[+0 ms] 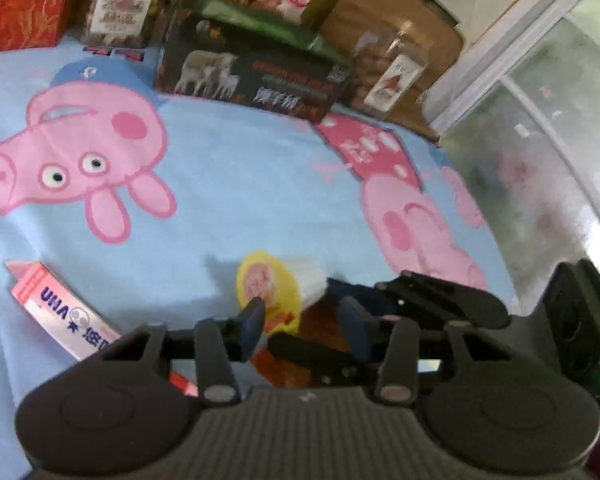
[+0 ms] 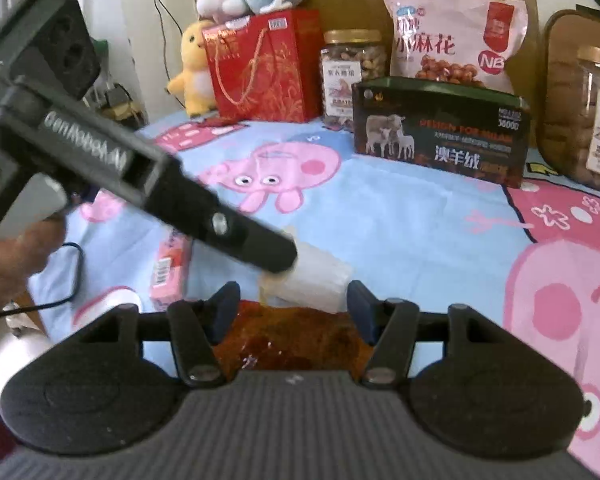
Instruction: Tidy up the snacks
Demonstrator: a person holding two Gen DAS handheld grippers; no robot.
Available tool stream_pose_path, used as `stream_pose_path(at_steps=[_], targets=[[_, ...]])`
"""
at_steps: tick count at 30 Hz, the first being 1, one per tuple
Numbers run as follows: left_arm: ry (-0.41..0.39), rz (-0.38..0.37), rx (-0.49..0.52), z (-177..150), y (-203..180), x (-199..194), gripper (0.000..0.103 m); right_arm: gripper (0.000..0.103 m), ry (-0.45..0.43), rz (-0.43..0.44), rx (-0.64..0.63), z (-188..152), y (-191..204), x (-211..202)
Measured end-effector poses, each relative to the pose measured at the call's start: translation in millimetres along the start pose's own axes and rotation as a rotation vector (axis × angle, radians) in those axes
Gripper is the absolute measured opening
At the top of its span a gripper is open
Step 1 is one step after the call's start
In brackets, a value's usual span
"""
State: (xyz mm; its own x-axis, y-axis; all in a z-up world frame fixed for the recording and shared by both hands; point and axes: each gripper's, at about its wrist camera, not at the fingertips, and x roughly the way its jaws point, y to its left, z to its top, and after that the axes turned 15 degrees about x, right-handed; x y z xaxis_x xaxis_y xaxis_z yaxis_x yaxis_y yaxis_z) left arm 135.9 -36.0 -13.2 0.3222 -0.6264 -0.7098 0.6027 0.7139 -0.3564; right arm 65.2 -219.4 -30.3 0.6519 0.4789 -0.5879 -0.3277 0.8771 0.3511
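In the left wrist view, the left gripper (image 1: 304, 322) points down at a blue cartoon-pig bedsheet (image 1: 228, 184), its jaws part open; a white cup with a yellow lid (image 1: 278, 288) lies on its side just ahead of them, and one blue fingertip (image 1: 254, 316) overlaps the lid, though blur hides whether it touches. Between and under the jaws lies a reddish-brown snack packet (image 1: 288, 368), mostly covered by the gripper body. The right gripper (image 1: 432, 300) reaches in from the right of the jaws, its tips hidden behind the cup and the left finger. Left of the jaws a pink box (image 1: 60, 312) is cut off by the gripper's body. Beyond the jaws stands a dark box with sheep on it (image 1: 252, 76), with blurred jars and bags behind. In the right wrist view, the right gripper (image 2: 294, 306) has its jaws open on either side of the snack packet (image 2: 296, 340), the pads not visibly pressing it; its near end is hidden. The cup (image 2: 320, 280) lies just ahead of the jaws, half covered by the left gripper (image 2: 276, 256), which crosses from the upper left with a hand (image 2: 8, 260) on its handle. The pink box (image 2: 170, 270) lies left of the jaws. A red gift bag (image 2: 264, 68), a nut jar (image 2: 350, 76) and a pink snack bag (image 2: 452, 40) stand far ahead.
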Motion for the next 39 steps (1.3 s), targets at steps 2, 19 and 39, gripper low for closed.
stream_pose_path(at_steps=[2, 19, 39], targets=[[-0.007, 0.012, -0.003, 4.6, 3.7, 1.9, 0.035, 0.051, -0.013, -0.008, 0.013, 0.3, -2.3, 4.2], [-0.228, 0.063, -0.015, 154.1, 49.0, -11.6, 0.036, 0.05, -0.25, -0.048, -0.111, 142.1, -18.1, 42.9], [-0.268, 0.184, 0.017, 137.2, 59.3, -50.6, 0.046, 0.055, -0.16, 0.102, 0.158, 156.9, -74.7, 31.8]])
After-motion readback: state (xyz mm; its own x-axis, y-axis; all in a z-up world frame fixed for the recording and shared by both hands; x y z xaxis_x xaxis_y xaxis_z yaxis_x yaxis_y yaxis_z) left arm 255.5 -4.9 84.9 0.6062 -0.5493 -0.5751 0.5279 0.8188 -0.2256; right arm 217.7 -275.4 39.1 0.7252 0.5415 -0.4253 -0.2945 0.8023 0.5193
